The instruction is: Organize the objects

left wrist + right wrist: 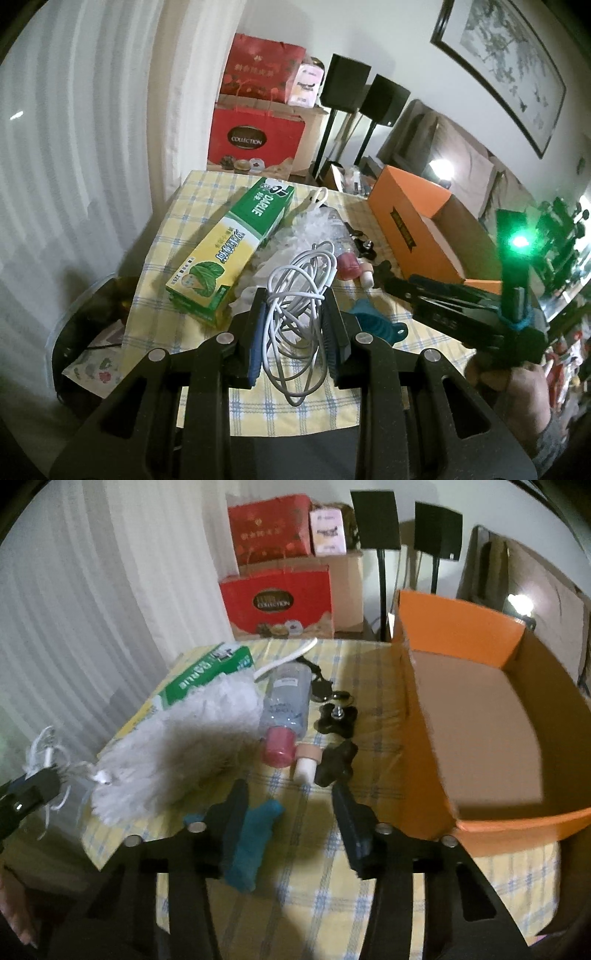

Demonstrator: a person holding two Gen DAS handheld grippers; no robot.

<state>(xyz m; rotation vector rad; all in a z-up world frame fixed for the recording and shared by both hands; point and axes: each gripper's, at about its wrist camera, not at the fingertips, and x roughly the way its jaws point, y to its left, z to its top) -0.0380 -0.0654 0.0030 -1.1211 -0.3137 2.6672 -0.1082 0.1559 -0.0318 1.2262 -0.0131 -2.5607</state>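
Cable, a coiled white charging cable, was pinched between the blue-padded fingers of the left gripper and held above the near part of the yellow-and-blue checked tablecloth. The right gripper hovered with its jaws spread wide and nothing between them, low over the cloth; a teal rubbery piece lay flat on the cloth just beside its left finger. On the table's left side lay a long green-and-yellow cardboard toothpaste box, with a fluffy white duster beside it on the right. Right of the duster lay a clear plastic bottle with a pink cap on its side, cap toward the near edge. Near the cap sat a small beige-and-white stopper and a black lobed knob; a second black knob with a metal screw sat just beyond. An open orange cardboard box stood at the table's right, its pale interior showing no contents. Red gift bags stood beyond the far edge.
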